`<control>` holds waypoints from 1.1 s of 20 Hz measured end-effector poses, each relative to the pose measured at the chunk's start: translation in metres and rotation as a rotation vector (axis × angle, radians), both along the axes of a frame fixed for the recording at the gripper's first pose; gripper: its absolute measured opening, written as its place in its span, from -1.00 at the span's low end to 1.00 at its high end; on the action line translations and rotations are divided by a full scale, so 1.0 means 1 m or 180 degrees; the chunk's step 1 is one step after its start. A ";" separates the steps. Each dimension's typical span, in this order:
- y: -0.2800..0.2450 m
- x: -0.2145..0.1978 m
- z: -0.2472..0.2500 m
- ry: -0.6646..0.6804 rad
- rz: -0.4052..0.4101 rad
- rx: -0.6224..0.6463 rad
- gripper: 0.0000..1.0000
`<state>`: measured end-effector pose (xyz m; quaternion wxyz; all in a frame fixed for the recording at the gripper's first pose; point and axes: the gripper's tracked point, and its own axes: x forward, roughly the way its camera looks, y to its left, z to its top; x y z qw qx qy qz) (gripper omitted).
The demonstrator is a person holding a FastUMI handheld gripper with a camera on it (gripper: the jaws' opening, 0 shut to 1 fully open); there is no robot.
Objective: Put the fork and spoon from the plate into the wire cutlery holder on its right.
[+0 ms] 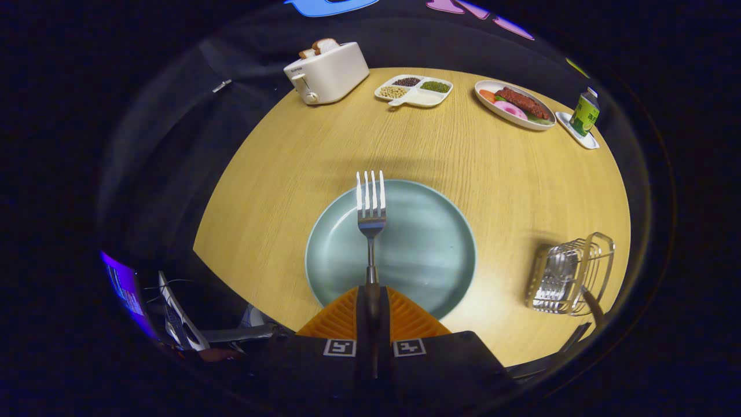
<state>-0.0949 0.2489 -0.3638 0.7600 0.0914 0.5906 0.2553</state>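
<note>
My gripper (371, 298) is shut on the dark handle of the fork (370, 204). The fork sticks straight out ahead of the fingers, tines pointing away, held above the pale blue-green plate (431, 249). Nothing lies in the plate's bowl. To the right of the plate stands the wire cutlery holder (570, 272) on the wooden table. A spoon (558, 266) rests inside it, bowl up, its dark handle sticking out toward the table's near edge.
The round wooden table (278, 174) carries a white toaster (327, 72) with bread at the far left, a divided dish of beans (414, 91), an oval plate of food (514, 104) and a green carton on a small tray (583, 113) at the far right.
</note>
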 end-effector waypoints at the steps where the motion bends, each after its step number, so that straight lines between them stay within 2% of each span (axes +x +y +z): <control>1: -0.019 0.002 0.011 -0.0019 0.0042 -0.0002 -0.83; 5: -0.108 0.006 0.042 0.0106 0.0148 -0.0061 -0.83; 8: -0.183 0.007 0.041 0.0287 0.0308 -0.0426 -0.83; 10: -0.215 0.004 0.034 0.0474 0.0407 -0.0613 -0.83; 15: -0.259 -0.013 0.014 0.1162 0.0897 -0.0993 -0.83; 22: -0.268 -0.016 0.003 0.1799 0.1413 -0.1405 -0.83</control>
